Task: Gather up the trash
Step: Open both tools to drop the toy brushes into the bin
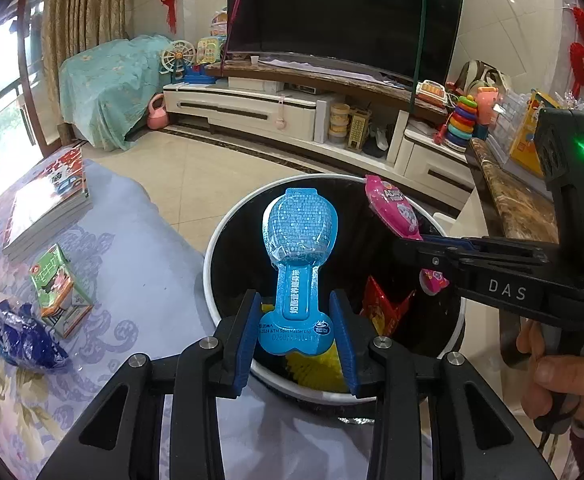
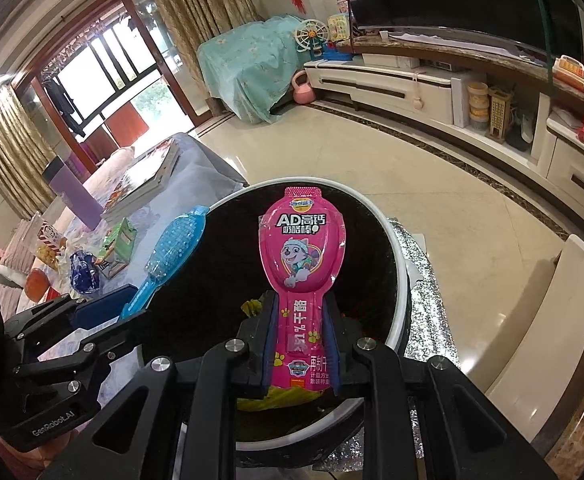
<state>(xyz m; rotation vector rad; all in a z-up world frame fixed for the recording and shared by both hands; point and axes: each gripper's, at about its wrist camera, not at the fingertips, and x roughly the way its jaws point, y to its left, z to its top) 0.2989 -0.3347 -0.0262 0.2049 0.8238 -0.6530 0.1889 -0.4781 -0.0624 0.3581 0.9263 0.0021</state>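
Note:
My left gripper (image 1: 296,328) is shut on a blue cheese-stick wrapper (image 1: 298,240) and holds it upright over the round trash bin (image 1: 227,224), which has a white rim and a black liner. My right gripper (image 2: 302,344) is shut on a pink cheese-stick wrapper (image 2: 302,248) over the same bin (image 2: 402,280). The pink wrapper (image 1: 392,208) and right gripper (image 1: 436,256) also show in the left wrist view. The blue wrapper (image 2: 171,248) and left gripper (image 2: 131,304) show in the right wrist view. Red (image 1: 384,308) and yellow (image 1: 316,364) wrappers lie inside the bin.
A cloth-covered table (image 1: 139,264) left of the bin holds a green carton (image 1: 57,288), a crumpled blue wrapper (image 1: 23,340) and books (image 1: 47,204). A purple bottle (image 2: 73,192) stands there too. A marble counter (image 1: 516,200) is on the right. A TV cabinet (image 1: 251,108) stands beyond the tiled floor.

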